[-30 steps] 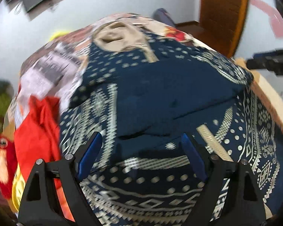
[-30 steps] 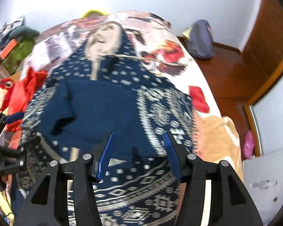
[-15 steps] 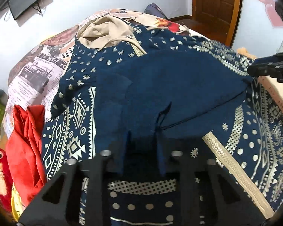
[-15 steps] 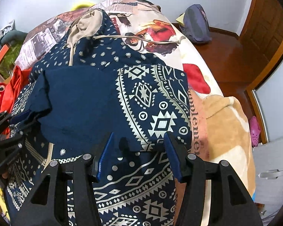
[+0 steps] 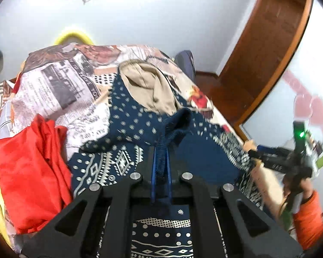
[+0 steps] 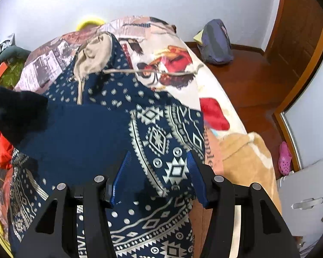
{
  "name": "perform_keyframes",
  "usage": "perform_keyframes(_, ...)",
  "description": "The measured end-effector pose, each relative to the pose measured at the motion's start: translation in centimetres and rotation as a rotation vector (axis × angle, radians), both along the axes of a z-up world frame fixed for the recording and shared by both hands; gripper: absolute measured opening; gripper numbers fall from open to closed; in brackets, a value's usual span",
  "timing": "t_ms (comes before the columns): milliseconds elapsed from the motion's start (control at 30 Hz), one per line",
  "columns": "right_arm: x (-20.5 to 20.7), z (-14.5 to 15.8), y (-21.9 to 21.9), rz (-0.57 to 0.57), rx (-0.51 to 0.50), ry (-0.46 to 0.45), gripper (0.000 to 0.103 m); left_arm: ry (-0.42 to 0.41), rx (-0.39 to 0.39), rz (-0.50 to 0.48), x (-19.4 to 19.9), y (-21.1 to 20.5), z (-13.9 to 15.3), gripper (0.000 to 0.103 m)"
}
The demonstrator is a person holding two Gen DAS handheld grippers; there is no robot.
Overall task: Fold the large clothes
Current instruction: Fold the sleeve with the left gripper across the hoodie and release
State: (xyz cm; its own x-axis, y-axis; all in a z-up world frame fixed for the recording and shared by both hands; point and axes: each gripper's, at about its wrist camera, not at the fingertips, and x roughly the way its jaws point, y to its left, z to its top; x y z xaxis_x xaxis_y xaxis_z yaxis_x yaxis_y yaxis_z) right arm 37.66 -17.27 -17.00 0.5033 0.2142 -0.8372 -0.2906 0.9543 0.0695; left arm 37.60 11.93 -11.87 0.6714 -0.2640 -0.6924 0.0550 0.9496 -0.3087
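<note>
A large navy hoodie with white geometric patterns (image 6: pixel 157 137) and a beige-lined hood (image 6: pixel 92 53) lies spread on the bed. My left gripper (image 5: pixel 160 161) is shut on a navy ribbed cuff or hem of the hoodie (image 5: pixel 174 126) and holds it lifted above the rest of the garment; the raised dark fabric shows in the right wrist view (image 6: pixel 17 111) at the left. My right gripper (image 6: pixel 159 174) is open, its blue fingers just above the patterned folded part, holding nothing. It also shows at the right of the left wrist view (image 5: pixel 256 152).
The bed has a newspaper-print cover (image 5: pixel 53 90). Red clothes (image 5: pixel 30 172) are piled at the left edge. A tan blanket (image 6: pixel 245 159) lies at the bed's right side. A grey bag (image 6: pixel 215 40) sits on the wooden floor by the door (image 5: pixel 269 53).
My left gripper closed on the navy cuff and lifted it up from the garment. My right gripper stayed open and moved down closer to the patterned fabric.
</note>
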Motion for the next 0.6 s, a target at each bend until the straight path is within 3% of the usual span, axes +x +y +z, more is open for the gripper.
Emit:
perform_keyframes(100, 0.2, 0.3, 0.7, 0.01, 0.001, -0.014, 0.05, 0.005, -0.037, 0.036, -0.3, 2.0, 0.2, 0.006)
perform_keyframes(300, 0.7, -1.7, 2.2, 0.034, -0.048, 0.026, 0.05, 0.065, -0.104, 0.118, -1.4, 5.6, -2.5, 0.006)
perform_keyframes(600, 0.6, -4.9, 2.9, 0.031, -0.133, 0.082, 0.05, 0.171, -0.048, 0.195, -3.5, 7.7, -7.8, 0.006)
